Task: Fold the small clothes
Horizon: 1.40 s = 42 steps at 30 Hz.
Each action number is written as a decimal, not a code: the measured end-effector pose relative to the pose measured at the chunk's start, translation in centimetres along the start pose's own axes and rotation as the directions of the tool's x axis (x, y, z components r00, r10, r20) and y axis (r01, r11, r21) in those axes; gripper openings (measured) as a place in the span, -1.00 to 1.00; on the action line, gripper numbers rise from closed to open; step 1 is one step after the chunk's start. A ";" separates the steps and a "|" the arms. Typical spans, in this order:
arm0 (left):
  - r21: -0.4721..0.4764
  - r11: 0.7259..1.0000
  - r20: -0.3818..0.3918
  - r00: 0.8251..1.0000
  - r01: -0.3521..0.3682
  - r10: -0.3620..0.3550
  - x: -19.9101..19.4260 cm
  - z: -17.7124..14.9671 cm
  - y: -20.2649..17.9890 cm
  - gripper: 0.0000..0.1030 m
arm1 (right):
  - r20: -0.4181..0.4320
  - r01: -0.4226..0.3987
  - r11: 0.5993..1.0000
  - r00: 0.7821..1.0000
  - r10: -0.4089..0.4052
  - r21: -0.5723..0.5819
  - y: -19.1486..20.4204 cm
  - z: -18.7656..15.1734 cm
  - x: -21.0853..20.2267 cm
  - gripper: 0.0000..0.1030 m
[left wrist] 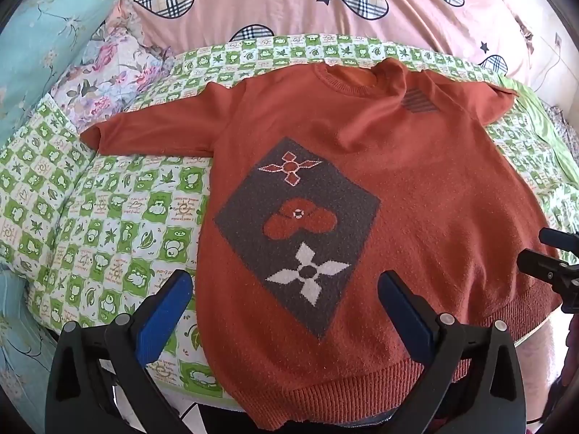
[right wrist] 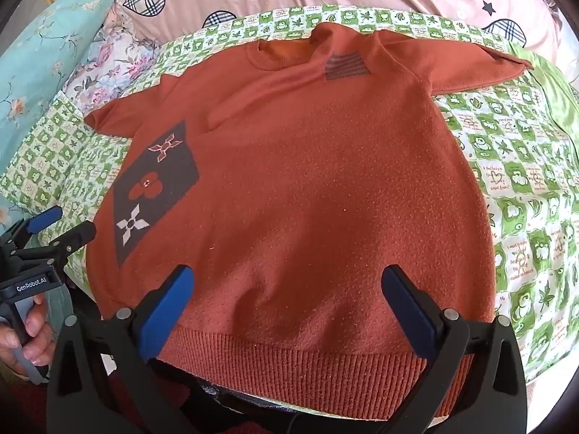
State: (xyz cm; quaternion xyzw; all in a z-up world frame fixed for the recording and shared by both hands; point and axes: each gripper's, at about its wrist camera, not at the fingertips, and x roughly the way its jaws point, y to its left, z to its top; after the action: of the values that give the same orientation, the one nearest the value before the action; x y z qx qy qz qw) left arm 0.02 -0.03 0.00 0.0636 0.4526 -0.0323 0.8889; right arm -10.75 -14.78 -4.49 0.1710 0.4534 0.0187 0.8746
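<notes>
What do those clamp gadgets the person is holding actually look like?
Each is a black plastic claw with two long fingers lined with blue pads and joined by silver pivot pins. The left claw and the right claw match. Seen from the right one, the left claw's black body carries a label reading GenRobot.AI above a grey handle held in a bare hand. No sleeve or cable is clearly visible.

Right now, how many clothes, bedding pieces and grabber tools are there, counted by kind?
Sweaters: 1, the orange sweater
Visible bedding fabrics: 4, green checked sheet, pink heart quilt, floral pillow, turquoise pillow
Grabber tools: 2, left gripper, right gripper, both open
Total: 7
</notes>
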 end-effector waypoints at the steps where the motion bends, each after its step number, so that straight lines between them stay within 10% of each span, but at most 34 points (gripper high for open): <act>1: 0.000 1.000 0.000 1.000 0.000 0.000 0.0 0.0 0.0 0.99 | 0.000 0.002 1.000 1.000 -0.002 -0.001 0.0 0.0 0.0 1.00; 42: -0.008 1.000 0.024 0.999 0.026 -0.026 1.2 1.0 0.1 0.99 | 0.025 0.004 1.000 1.000 -0.005 0.026 -0.9 0.4 -0.2 1.00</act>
State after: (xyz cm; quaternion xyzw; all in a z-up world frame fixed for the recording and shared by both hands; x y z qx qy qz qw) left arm 1.57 -0.07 -0.38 0.0538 0.4430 -0.0428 0.8939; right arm -10.63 -15.82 -4.43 0.1815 0.4430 0.0086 0.8779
